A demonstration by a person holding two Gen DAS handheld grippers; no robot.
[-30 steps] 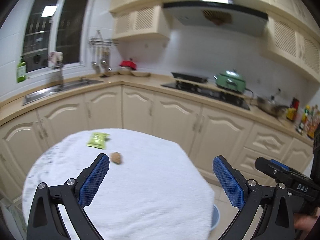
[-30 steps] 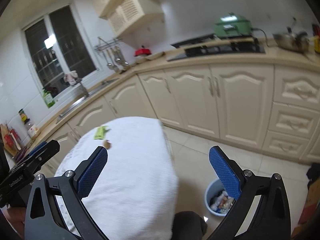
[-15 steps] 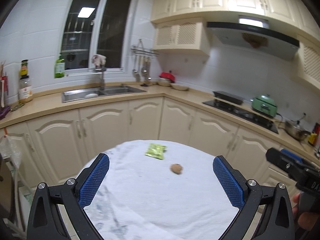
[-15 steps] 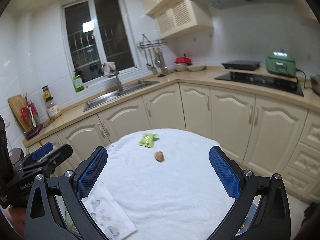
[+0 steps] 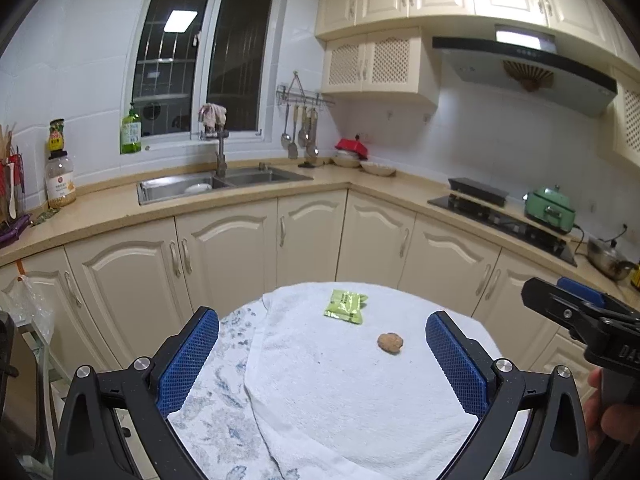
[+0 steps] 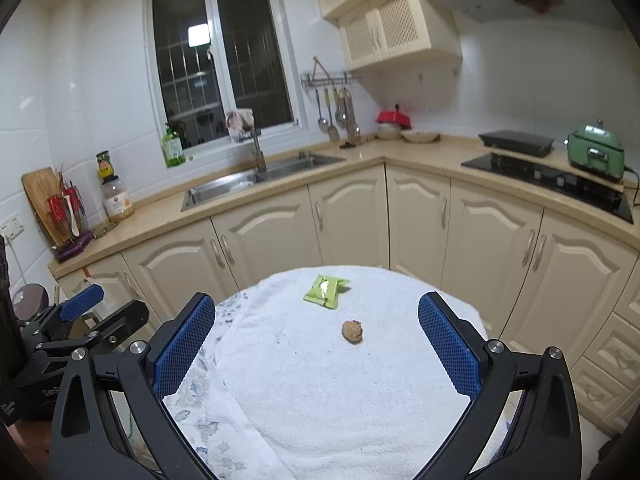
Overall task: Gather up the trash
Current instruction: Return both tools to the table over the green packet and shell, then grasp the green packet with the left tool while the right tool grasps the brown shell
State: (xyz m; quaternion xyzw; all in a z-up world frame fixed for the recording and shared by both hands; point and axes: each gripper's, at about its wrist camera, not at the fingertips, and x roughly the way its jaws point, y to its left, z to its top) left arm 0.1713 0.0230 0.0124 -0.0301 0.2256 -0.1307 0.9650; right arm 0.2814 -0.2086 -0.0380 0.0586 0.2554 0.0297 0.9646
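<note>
We hold both claws wide apart and empty above a round table [image 5: 448, 364] draped in a white terry towel [image 5: 340, 380]. In the left wrist view, the left claw [image 5: 322, 356] fills the lower frame, its blue-padded fingers [image 5: 188, 356] flanking the towel; the right claw [image 6: 316, 344] frames the same scene in the right wrist view. A flat lime-green snack wrapper [image 5: 345, 306] lies at the centre of the frame near the table's far edge, and a small brown crumpled lump [image 5: 390, 343] sits just below and to its right, apart from it. Behind, in the upper half of the frame, cream kitchen cabinets [image 6: 420, 216] and a steel sink [image 5: 216, 184] line the wall.
</note>
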